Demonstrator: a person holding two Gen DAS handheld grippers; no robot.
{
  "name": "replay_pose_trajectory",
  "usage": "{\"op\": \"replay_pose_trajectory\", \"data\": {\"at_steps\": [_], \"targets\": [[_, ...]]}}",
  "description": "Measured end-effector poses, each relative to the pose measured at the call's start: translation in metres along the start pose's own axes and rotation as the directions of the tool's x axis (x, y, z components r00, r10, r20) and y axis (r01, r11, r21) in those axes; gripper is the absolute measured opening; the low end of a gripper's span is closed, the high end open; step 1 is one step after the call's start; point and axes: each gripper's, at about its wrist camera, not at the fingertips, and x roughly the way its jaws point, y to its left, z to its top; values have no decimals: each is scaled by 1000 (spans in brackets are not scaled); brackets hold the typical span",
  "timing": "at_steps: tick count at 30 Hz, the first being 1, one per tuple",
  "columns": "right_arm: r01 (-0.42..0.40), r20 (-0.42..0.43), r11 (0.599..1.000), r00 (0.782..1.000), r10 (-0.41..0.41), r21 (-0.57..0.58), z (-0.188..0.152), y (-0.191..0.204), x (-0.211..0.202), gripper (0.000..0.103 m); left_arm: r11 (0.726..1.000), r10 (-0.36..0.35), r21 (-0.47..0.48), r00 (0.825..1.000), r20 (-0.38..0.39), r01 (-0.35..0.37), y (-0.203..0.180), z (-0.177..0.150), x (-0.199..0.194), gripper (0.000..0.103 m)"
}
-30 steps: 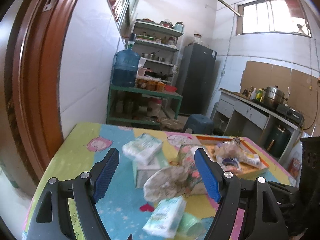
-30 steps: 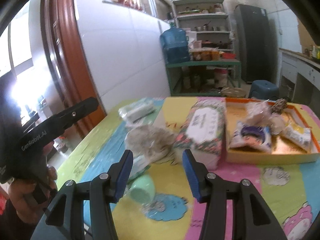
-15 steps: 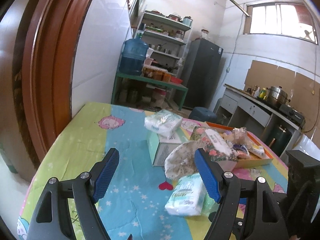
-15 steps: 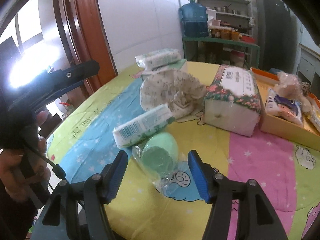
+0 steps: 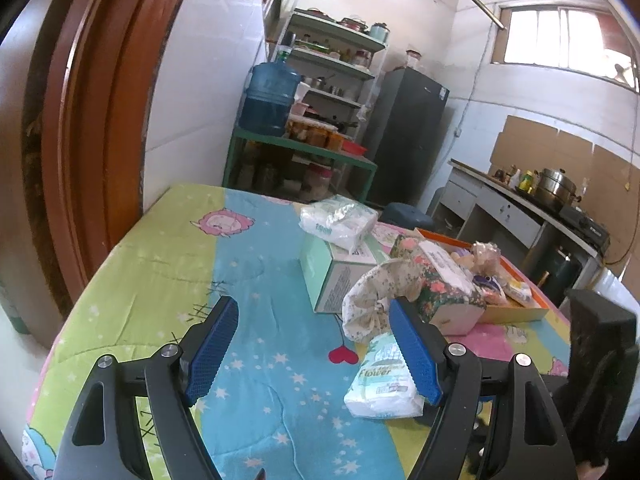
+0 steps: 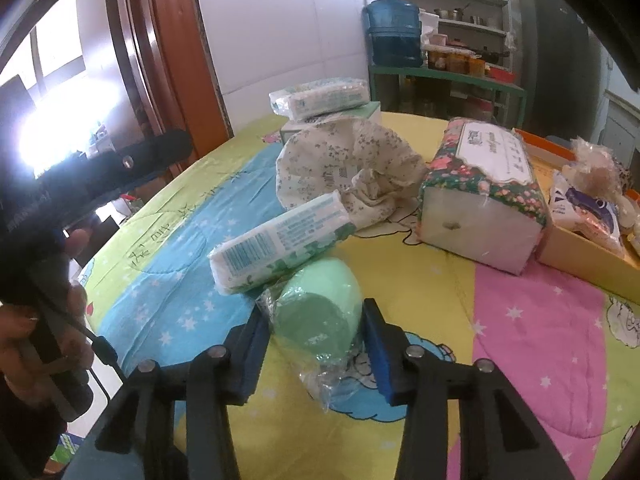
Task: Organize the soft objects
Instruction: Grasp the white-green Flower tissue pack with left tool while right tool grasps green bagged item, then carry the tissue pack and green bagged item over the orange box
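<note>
Low centre of the right wrist view, the right gripper (image 6: 316, 344) is closing round the green roll (image 6: 320, 312) in crinkly film, pads just shy of its sides. It looks light, squashy and slippery, so take it across its round middle. The floral tissue pack (image 6: 484, 196) sits upper right, the cloth bundle (image 6: 344, 168) above centre. The white tissue packet (image 6: 280, 240) leans against the roll and may get dragged. The left gripper (image 5: 312, 350) hangs open, empty.

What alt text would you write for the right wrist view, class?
The right gripper is closing around a green plastic-wrapped roll on a colourful cartoon tablecloth. Behind lie a tissue pack, crumpled floral cloth and floral tissue block.
</note>
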Motion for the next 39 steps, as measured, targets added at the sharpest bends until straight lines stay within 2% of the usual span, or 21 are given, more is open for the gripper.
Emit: {"op": "replay_pose_trajectory", "data": {"at_steps": [3, 9, 16, 22, 27, 29, 31, 32, 33, 34, 36, 39], "targets": [[46, 32, 999, 998, -45, -3, 0, -5, -10, 44, 1000, -14, 18, 1000, -17, 14, -1, -5, 6, 79], [86, 64, 995, 994, -89, 54, -3, -35, -32, 44, 991, -94, 90, 992, -83, 101, -11, -25, 16, 79], [100, 111, 987, 987, -114, 129, -8, -59, -54, 45, 971, -174, 134, 970, -169, 198, -32, -42, 31, 79], [94, 117, 983, 987, -113, 157, -11, -68, -59, 45, 954, -204, 173, 951, -232, 246, -49, -45, 51, 79], [83, 113, 981, 988, -104, 177, -14, -69, -56, 45, 941, -216, 184, 921, -325, 286, -59, -46, 68, 79], [83, 110, 980, 988, -104, 181, -14, -70, -55, 45, 938, -201, 198, 912, -357, 284, -64, -49, 74, 79], [85, 107, 980, 989, -106, 181, -14, -69, -54, 45, 941, -175, 210, 912, -372, 266, -67, -50, 79, 79], [85, 106, 980, 989, -105, 182, -15, -69, -54, 45, 944, -161, 212, 912, -376, 254, -68, -50, 81, 78], [84, 105, 980, 989, -104, 183, -15, -69, -54, 45, 945, -154, 214, 915, -373, 247, -70, -50, 82, 69], [89, 101, 979, 989, -109, 181, -15, -69, -53, 45, 947, -149, 214, 916, -371, 240, -71, -49, 83, 51], [90, 98, 980, 989, -108, 177, -16, -68, -53, 45, 951, -130, 217, 924, -359, 218, -72, -50, 83, 48], [75, 103, 982, 990, -94, 172, -15, -65, -53, 45, 954, -140, 205, 931, -336, 217, -68, -50, 79, 45]]}}
